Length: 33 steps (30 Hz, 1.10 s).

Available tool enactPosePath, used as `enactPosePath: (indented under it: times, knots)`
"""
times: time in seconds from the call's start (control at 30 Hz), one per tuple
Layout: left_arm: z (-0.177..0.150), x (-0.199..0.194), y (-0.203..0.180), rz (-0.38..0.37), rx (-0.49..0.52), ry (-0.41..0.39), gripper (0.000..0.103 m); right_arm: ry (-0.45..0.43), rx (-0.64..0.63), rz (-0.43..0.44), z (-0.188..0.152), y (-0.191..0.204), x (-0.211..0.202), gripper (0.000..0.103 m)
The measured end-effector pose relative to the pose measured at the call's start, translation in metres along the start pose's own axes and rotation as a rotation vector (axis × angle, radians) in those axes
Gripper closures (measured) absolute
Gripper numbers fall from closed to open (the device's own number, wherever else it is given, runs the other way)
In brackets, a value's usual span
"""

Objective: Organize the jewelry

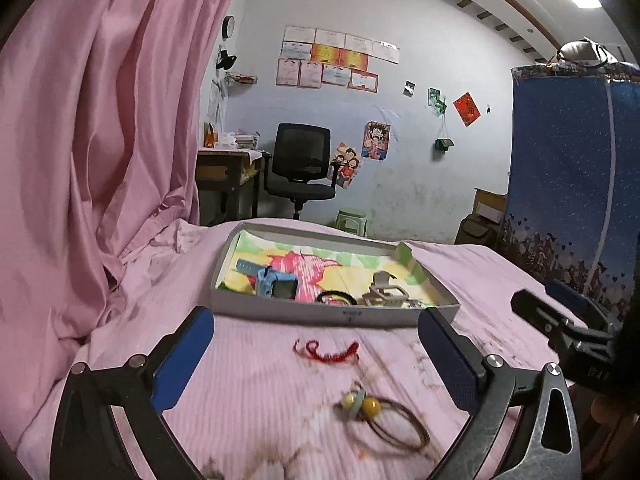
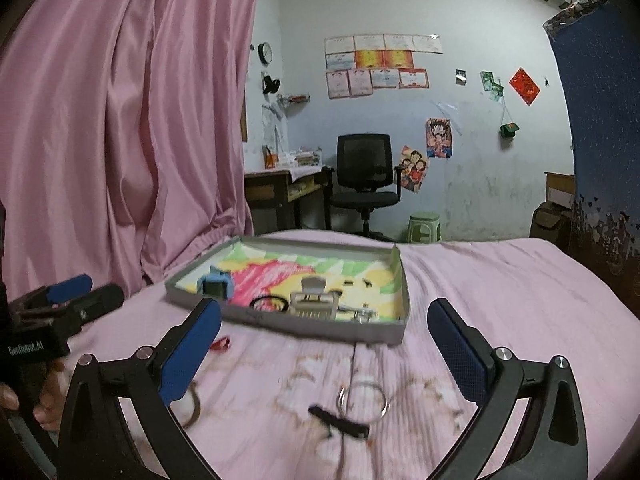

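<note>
A shallow grey box tray [image 1: 352, 317] lies on the pink bed and holds a blue watch [image 1: 276, 284], a black hair tie [image 1: 336, 298] and a silver claw clip [image 1: 384, 292]. My left gripper [image 1: 316, 332] is open just short of the tray, over a red string bracelet [image 1: 328, 354] and a brown cord with yellow beads [image 1: 380, 420]. My right gripper [image 2: 325, 320] is open too, facing the tray [image 2: 280, 325]. Below it lie a silver ring [image 2: 363, 400] and a small black clip [image 2: 340, 422]. Nothing is held.
A pink curtain [image 1: 100, 140] hangs at the left of the bed. A blue printed wardrobe [image 1: 568, 184] stands at the right. Beyond the bed are a desk, a black office chair [image 2: 366, 176] and a green stool. A hand [image 2: 44, 400] holds the left gripper's handle.
</note>
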<state>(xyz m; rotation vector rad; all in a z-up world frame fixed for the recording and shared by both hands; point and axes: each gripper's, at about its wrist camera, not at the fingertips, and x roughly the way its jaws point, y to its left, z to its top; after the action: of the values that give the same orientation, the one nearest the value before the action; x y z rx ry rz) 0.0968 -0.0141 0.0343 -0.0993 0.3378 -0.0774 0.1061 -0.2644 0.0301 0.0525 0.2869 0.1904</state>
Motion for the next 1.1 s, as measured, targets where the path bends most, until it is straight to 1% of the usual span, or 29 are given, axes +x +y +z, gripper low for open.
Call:
enactPosePath:
  times: [0.27, 0.37, 0.43, 0.53, 0.63, 0.77, 0.83, 0.9, 0.97, 1.03, 1.1]
  knots:
    - [-0.02, -0.016, 0.005, -0.001, -0.019, 0.021, 0.0, 0.07, -0.003, 0.001, -0.019, -0.003, -0.016, 0.001]
    - [-0.029, -0.015, 0.007, -0.007, -0.022, 0.057, 0.0, 0.119, 0.003, 0.021, -0.025, -0.005, -0.014, 0.001]
    - [-0.035, -0.009, 0.009, -0.031, -0.018, 0.104, 0.0, 0.166, 0.007, 0.016, -0.03, -0.01, -0.007, 0.001]
    - [-0.042, -0.003, 0.007, -0.048, -0.01, 0.153, 0.0, 0.247, 0.044, 0.015, -0.038, -0.02, 0.008, 0.001]
    - [-0.044, 0.005, 0.007, -0.089, -0.017, 0.21, 0.0, 0.297, 0.072, 0.004, -0.046, -0.025, 0.019, 0.001]
    - [-0.045, 0.017, 0.006, -0.151, -0.076, 0.27, 0.0, 0.378, 0.084, -0.045, -0.058, -0.031, 0.037, 0.001]
    - [-0.044, 0.03, 0.005, -0.179, -0.11, 0.311, 0.0, 0.416, 0.087, -0.043, -0.062, -0.036, 0.047, 0.001]
    - [-0.044, 0.041, 0.002, -0.182, -0.112, 0.343, 0.001, 0.443, 0.102, -0.024, -0.063, -0.04, 0.055, 0.001]
    - [-0.043, 0.05, 0.0, -0.183, -0.112, 0.36, 0.004, 0.465, 0.111, -0.009, -0.065, -0.042, 0.061, 0.001]
    - [-0.042, 0.057, -0.002, -0.198, -0.112, 0.375, 0.011, 0.477, 0.118, 0.008, -0.066, -0.044, 0.067, 0.002]
    - [-0.042, 0.063, -0.005, -0.207, -0.102, 0.395, 0.016, 0.482, 0.122, 0.024, -0.067, -0.043, 0.07, 0.009]
